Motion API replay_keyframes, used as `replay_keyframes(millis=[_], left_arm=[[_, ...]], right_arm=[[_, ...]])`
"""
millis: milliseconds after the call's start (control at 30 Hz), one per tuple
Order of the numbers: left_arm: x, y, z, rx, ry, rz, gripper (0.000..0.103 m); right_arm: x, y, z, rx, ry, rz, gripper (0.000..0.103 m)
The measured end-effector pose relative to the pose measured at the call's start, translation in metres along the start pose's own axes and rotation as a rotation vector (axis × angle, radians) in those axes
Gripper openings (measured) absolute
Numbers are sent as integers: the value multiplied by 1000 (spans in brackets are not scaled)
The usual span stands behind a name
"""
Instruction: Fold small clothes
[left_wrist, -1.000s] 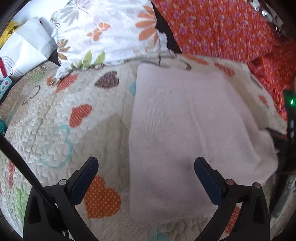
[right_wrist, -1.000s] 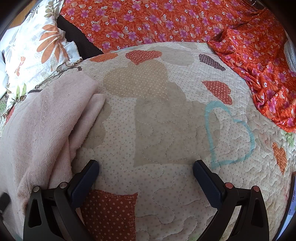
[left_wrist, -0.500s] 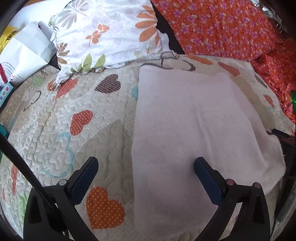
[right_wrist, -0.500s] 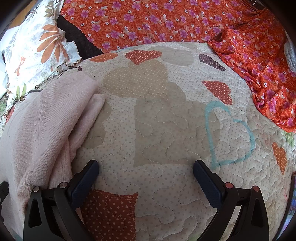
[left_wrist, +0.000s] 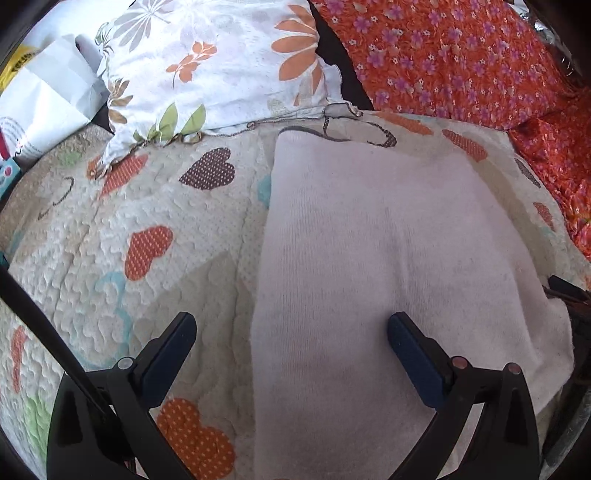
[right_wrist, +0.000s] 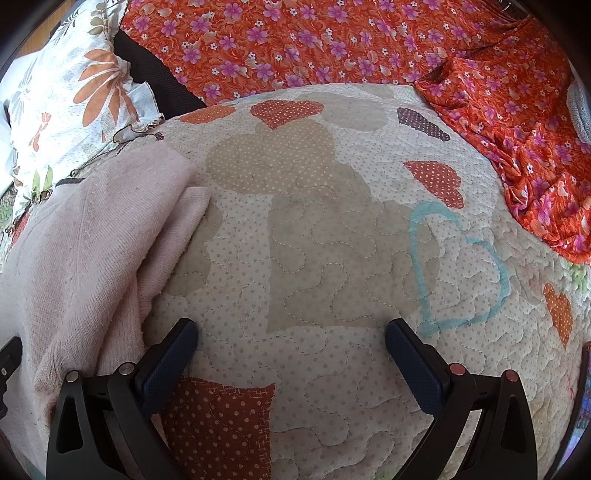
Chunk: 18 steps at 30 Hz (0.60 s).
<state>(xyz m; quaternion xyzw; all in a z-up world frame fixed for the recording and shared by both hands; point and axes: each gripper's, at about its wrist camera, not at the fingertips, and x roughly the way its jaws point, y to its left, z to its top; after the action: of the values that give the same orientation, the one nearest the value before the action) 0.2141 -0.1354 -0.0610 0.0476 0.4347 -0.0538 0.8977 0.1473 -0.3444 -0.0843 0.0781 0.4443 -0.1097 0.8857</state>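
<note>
Left wrist view shows you the pale pink knit garment (left_wrist: 388, 266) lying flat as a neat long rectangle on the heart-print quilt (left_wrist: 147, 236) of the bed, its near end running under your left gripper (left_wrist: 291, 339). That gripper hangs above the cloth with its jaws spread wide and nothing between them; the right-hand finger sits over the knit, the left-hand one over bare quilt.

In the right wrist view, your right gripper (right_wrist: 291, 341) is likewise spread and empty, over the quilt just beside the garment's right edge (right_wrist: 92, 258). There you can see 2 layers: a flap lying on top, with a rounded fold along its edge.

Judge the knit as light, soft and limp. It will sag and stretch from any single pinch, and stacked layers may slide apart on lifting. It looks fuzzy rather than slick, so it should drag on the quilted surface rather than glide. Nothing about it is fragile.

Take it at 2 corners of one short end, 1 per gripper, and pinch through every layer at the edge. Avoid catching the quilt beneath, since both are soft. The white flowered pillow (left_wrist: 221, 62) and the orange floral cloth (right_wrist: 332, 40) sit beyond the far end, so fold towards yourself or keep the lift low.
</note>
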Motion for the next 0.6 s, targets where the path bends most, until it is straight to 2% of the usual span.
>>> replay_keyframes(millis=[233, 400, 600], left_arm=[[-11, -1, -8, 1, 20, -32, 103], [-29, -2, -6, -15, -38, -68, 103], [-34, -3, -4, -16, -55, -81, 103]], right_arm=[[0, 0, 0, 0, 0, 0, 103], [0, 0, 0, 0, 0, 0, 103], [0, 0, 0, 0, 0, 0, 103]])
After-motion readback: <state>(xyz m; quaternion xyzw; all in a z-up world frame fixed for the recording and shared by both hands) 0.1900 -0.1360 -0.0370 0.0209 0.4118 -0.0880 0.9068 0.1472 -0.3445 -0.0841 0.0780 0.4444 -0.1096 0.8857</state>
